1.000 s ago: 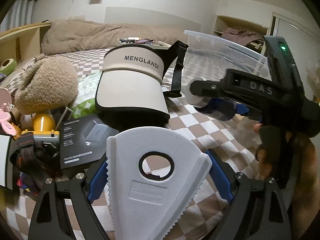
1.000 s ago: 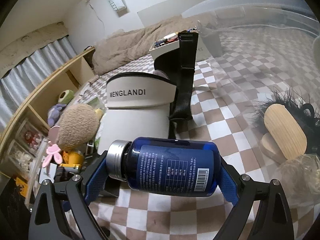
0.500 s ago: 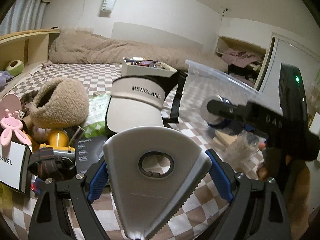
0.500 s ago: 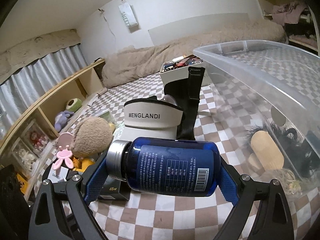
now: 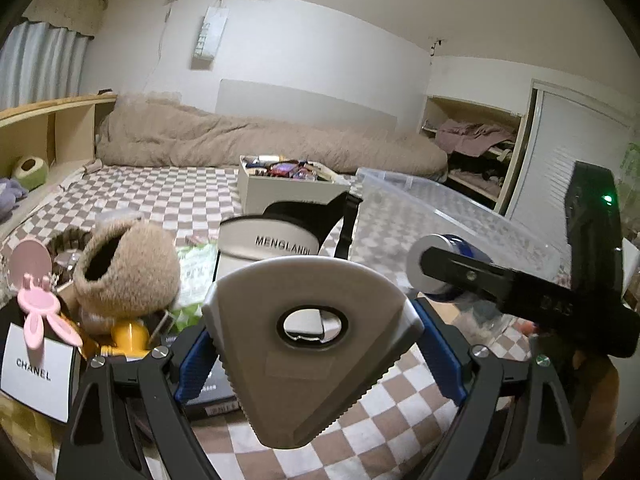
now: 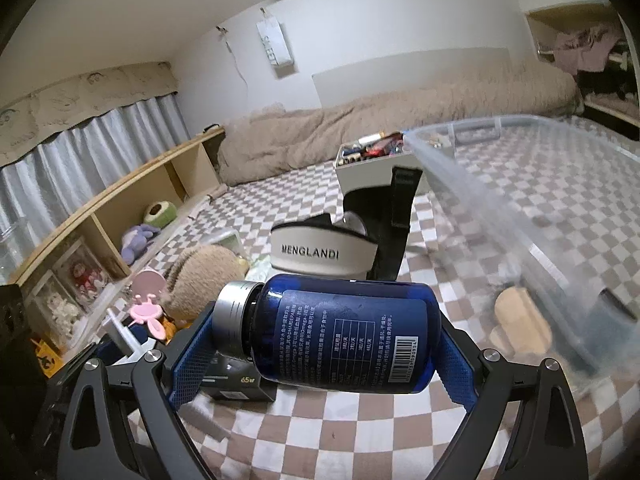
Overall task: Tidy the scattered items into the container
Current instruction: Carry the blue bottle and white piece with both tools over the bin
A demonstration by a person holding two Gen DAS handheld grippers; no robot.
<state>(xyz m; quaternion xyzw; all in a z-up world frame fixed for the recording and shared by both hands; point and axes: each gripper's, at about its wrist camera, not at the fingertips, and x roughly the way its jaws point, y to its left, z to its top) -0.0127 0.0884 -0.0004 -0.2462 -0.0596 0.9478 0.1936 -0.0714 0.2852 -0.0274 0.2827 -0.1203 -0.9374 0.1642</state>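
My left gripper (image 5: 312, 344) is shut on a grey-white fan-shaped plastic piece (image 5: 316, 364) with a round hole, held above the checkered bed. My right gripper (image 6: 324, 340) is shut on a blue pill bottle (image 6: 344, 336) with a silver cap, lying sideways between the pads, raised beside the clear plastic container (image 6: 532, 208). The bottle (image 5: 448, 268) and right gripper also show at the right of the left wrist view, near the container's rim (image 5: 440, 208). A wooden brush (image 6: 520, 316) lies inside the container.
A white MENGLANDI visor (image 5: 280, 236) with black strap, a fuzzy brown hat (image 5: 128, 272), pink rabbit mirror (image 5: 36, 308), CHANEL card (image 5: 36, 372), yellow item (image 5: 128, 332) and black box (image 6: 236, 384) lie on the bed. A white box of items (image 5: 288, 188) stands behind.
Both grippers have risen and tilted up with their loads. The right gripper with the bottle now sits higher, level with the container's rim.
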